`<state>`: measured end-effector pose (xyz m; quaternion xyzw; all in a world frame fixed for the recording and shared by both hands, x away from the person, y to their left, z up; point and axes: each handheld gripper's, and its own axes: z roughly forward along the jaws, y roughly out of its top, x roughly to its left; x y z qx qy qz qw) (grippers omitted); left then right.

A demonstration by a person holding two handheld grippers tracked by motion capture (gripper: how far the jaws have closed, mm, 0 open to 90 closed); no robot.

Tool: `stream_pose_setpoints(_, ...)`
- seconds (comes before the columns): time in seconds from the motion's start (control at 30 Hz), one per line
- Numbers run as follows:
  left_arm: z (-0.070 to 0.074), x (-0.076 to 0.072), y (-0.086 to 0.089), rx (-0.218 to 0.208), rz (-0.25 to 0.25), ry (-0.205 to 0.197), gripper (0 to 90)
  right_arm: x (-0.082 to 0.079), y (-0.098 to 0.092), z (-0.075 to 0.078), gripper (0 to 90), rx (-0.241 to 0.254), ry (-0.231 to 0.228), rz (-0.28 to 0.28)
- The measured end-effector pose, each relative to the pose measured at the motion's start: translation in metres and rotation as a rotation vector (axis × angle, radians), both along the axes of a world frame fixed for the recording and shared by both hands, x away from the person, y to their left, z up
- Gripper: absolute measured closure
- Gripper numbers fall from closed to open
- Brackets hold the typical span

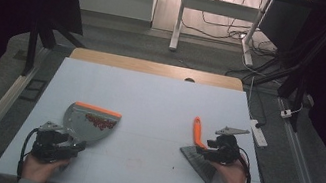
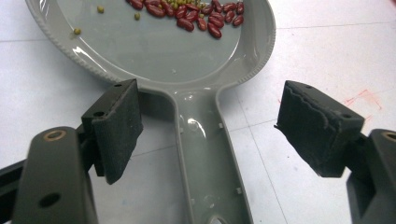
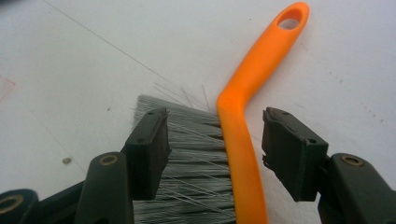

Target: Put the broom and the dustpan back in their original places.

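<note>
Looks like the wrap-up of a sweeping job: beans [image 2: 196, 16] sitting in the dustpan [image 1: 89, 122] at lower left, brush [image 1: 199, 148] lying flat at lower right. Left gripper [image 2: 210, 121] open astride the pan handle, not pinching. Right gripper [image 3: 215, 144] wide open around the brush spine. Next, probably backing both straight off without nudging anything.
</note>
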<state>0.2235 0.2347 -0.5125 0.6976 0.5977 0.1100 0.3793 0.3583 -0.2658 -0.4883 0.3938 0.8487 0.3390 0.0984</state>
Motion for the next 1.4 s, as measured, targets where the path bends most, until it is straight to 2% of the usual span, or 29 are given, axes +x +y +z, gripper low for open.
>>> stream_pose_setpoints(0.1,0.004,-0.001,-0.001,0.009,-0.019,-0.031,24.8,-0.001,0.001,0.001,42.1,0.005,-0.002,0.015)
stream_pose_setpoints(0.3,0.010,0.001,-0.004,0.011,-0.107,-0.075,28.6,-0.002,0.003,0.001,42.3,0.009,-0.010,0.046)
stream_pose_setpoints(0.6,0.013,0.015,-0.012,0.041,-0.235,-0.099,29.4,-0.007,0.004,0.008,42.7,0.031,-0.069,0.114)
stream_pose_setpoints(0.7,0.014,0.017,-0.012,0.040,-0.264,-0.114,30.1,-0.011,0.004,0.009,42.7,0.031,-0.089,0.133)
stream_pose_setpoints(0.83,0.012,0.022,-0.014,0.026,-0.306,-0.106,30.2,-0.017,0.004,0.012,42.7,0.033,-0.120,0.152)
stream_pose_setpoints(1.07,0.010,0.022,-0.012,0.026,-0.330,-0.107,30.2,-0.034,-0.006,0.012,42.7,0.037,-0.151,0.144)
stream_pose_setpoints(1.27,0.008,0.018,-0.012,0.024,-0.338,-0.105,30.2,-0.050,-0.025,0.006,42.1,0.042,-0.172,0.118)
stream_pose_setpoints(1.4,0.009,0.017,-0.012,0.023,-0.342,-0.109,30.2,-0.053,-0.036,0.001,42.1,0.046,-0.172,0.104)
